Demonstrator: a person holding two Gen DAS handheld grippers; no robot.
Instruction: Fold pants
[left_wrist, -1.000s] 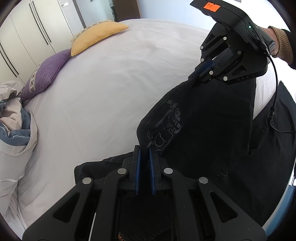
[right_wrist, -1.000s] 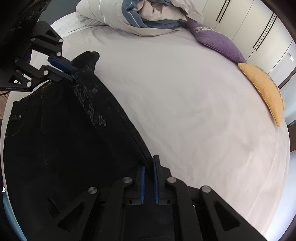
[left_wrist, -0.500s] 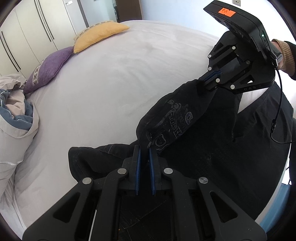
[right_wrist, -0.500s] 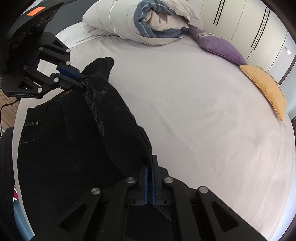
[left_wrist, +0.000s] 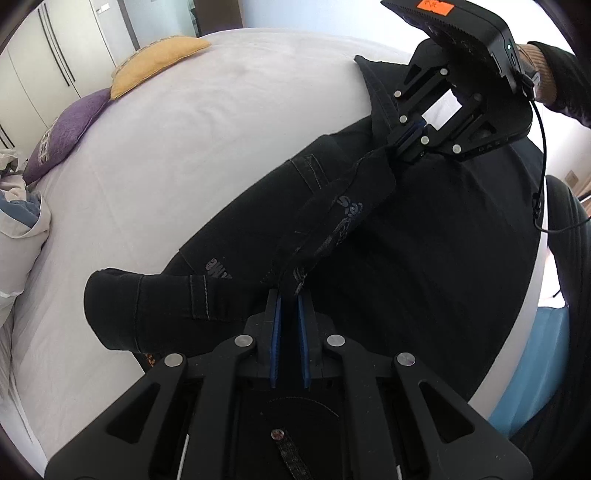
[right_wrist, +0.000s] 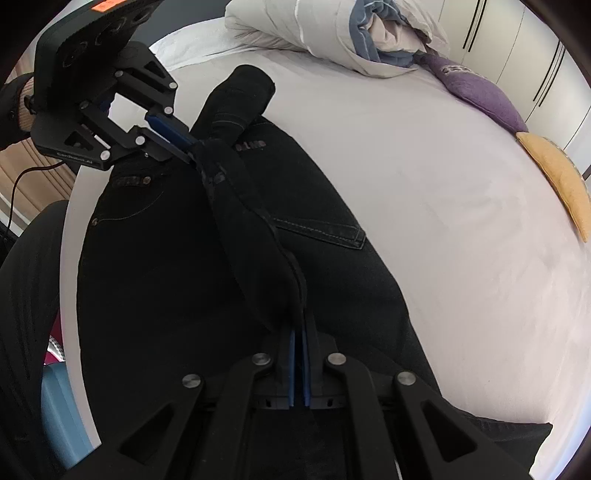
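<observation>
Black jeans (left_wrist: 424, 240) lie on the white bed (left_wrist: 184, 147) near its front edge. My left gripper (left_wrist: 290, 299) is shut on one end of a bunched, printed strip of the jeans' fabric. My right gripper (left_wrist: 397, 142) is shut on the strip's other end, a hand and sleeve behind it. The strip hangs stretched between them, just above the flat part of the jeans with the stitched pocket (right_wrist: 325, 229). In the right wrist view the right gripper (right_wrist: 299, 332) pinches the cloth at the bottom, and the left gripper (right_wrist: 190, 149) holds it at the upper left. A rolled fold (right_wrist: 243, 92) sticks out behind.
A yellow pillow (left_wrist: 159, 62) and a purple pillow (left_wrist: 62, 136) lie at the far side of the bed, before white wardrobe doors (left_wrist: 55, 55). A bundled duvet (right_wrist: 332, 33) sits in one corner. A person's dark-clad leg (right_wrist: 26, 295) and a blue object (left_wrist: 535, 350) are at the bed's edge.
Both grippers have carried the held fabric toward the bed's near edge, over the rest of the jeans. The pocket and waist area have come into view beneath the strip.
</observation>
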